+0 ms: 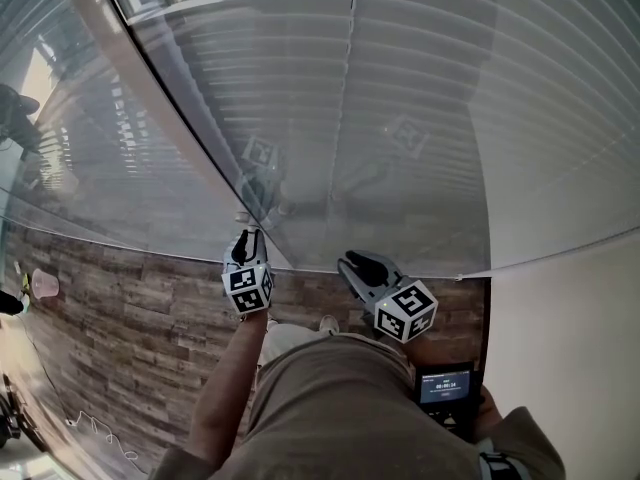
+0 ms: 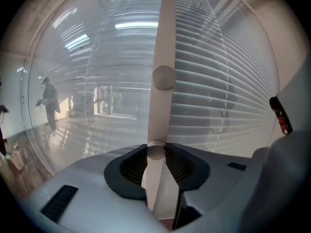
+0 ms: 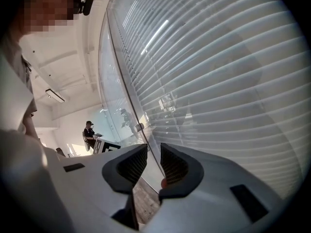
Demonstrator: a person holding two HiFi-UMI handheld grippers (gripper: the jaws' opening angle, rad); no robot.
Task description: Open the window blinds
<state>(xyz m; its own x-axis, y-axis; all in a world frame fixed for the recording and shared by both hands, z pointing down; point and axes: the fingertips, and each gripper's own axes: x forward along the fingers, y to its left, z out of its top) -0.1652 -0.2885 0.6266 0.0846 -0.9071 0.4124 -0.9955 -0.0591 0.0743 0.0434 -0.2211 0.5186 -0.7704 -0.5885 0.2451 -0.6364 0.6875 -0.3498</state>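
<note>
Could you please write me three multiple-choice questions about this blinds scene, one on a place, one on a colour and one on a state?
1. Where is the pale beige round blind wand?
A. Between the left tool's jaws
B. Lying on the floor
C. Hanging free, untouched

2. What colour are the horizontal slatted window blinds?
A. Black
B. White
C. Green

3. How do the right tool's jaws stand?
A. Clamped on a cord
B. Apart, with nothing between them
C. Pressed fully together

Answers:
1 A: the left gripper view shows both pads against the wand.
2 B: the slats look white in every view.
3 B: the right gripper view shows a gap, with only the far window seen through it.
</note>
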